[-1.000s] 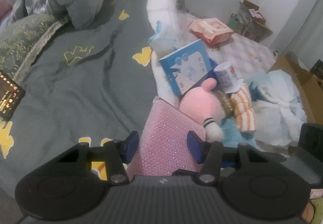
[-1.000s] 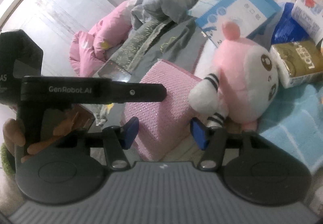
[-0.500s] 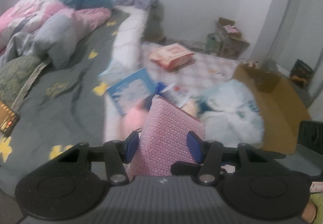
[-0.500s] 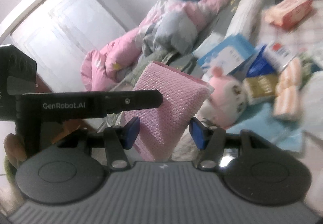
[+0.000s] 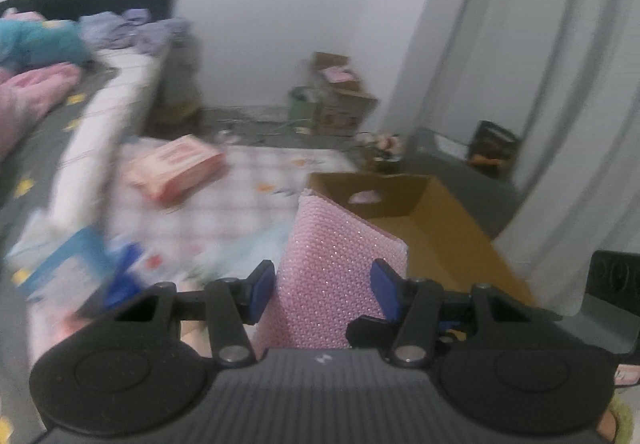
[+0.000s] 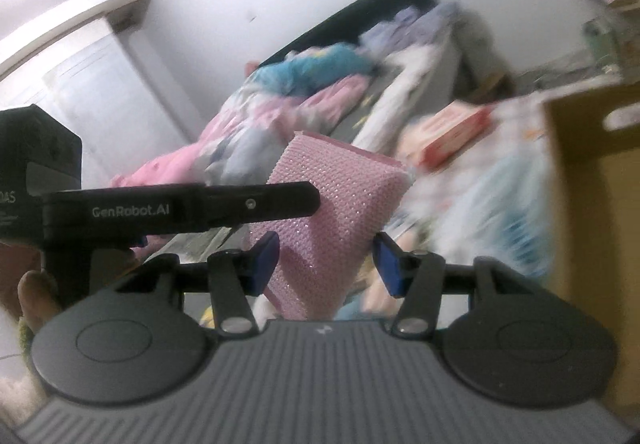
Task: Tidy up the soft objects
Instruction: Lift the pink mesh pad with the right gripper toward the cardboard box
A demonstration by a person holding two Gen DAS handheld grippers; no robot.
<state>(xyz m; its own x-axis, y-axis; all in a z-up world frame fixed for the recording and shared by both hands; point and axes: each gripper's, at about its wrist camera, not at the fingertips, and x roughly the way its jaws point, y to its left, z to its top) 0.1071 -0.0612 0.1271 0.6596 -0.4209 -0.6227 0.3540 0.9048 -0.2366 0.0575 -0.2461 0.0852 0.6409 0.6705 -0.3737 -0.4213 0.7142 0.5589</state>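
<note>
Pink and dotted, the cushion (image 5: pixel 340 276) stands upright between the blue pads of the left claw (image 5: pixel 323 290), which press on both of its sides and hold it clear of everything below. Ahead and to the right of this claw lies the open cardboard box (image 5: pixel 404 200); its near rim sits just behind the cushion's top edge, its brown inside is bare as far as can be seen, and a hand-hole shows in the far wall. Right of the box hangs a pale curtain (image 5: pixel 560 124). Ahead and to the left a checked blanket (image 5: pixel 248 180) covers the floor, with an orange-pink packet (image 5: pixel 172 168) lying on it; nearer on that side is a blurred heap of blue and white things that cannot be told apart. Further left is the bed (image 5: pixel 48 132), with rumpled bedding.

From the right wrist, the same cushion sits tilted between the pads of the right claw (image 6: pixel 326 262). The left pad touches it; whether the right pad presses on it cannot be told. The left claw's black body crosses in front on the left, and the box wall (image 6: pixel 592 172) stands close on the right.
</note>
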